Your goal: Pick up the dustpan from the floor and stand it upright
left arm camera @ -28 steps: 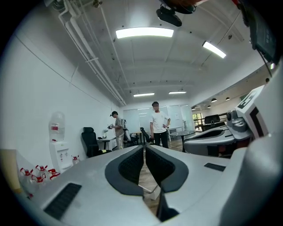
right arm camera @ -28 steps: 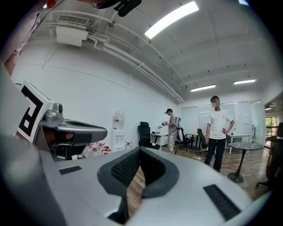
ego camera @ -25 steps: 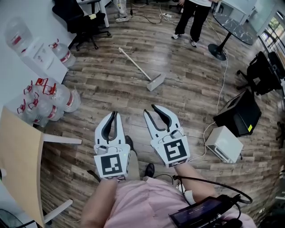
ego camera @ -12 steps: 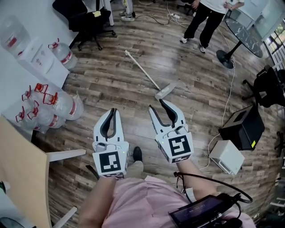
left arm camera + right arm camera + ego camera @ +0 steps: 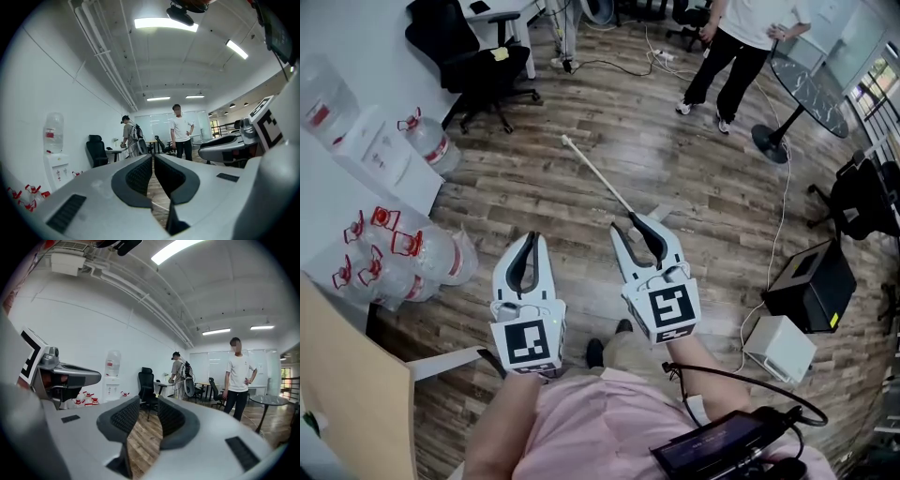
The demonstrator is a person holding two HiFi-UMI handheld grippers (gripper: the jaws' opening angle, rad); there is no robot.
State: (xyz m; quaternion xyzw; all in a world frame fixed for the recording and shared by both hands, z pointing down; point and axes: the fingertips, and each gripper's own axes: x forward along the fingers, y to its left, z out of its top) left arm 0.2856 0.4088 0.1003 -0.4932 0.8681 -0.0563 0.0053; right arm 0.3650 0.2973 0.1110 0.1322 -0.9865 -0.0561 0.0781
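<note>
Dustpan (image 5: 598,178) is lying flat on the wooden floor (image 5: 516,178), out in the open middle of it and well apart from the wall edge where the water bottles (image 5: 412,251) are clustering. Its long handle is running diagonally: the free end is pointing away from the person toward the black office chair (image 5: 473,56), and the pan end is sitting nearer, mostly hidden behind the tips of the right gripper (image 5: 628,225).

Both grippers are hovering side by side above the floor, clear of the dustpan. The left gripper (image 5: 532,238) is showing its jaws drawn almost together – only a sliver of floor between the pads – and is holding nothing. The right gripper's jaws are standing a little apart, also empty.

Only the head view is showing the dustpan. The two gripper views are looking level across the room instead – taking in ceiling lights, a water dispenser (image 5: 112,376) and a standing person (image 5: 238,380).
</note>
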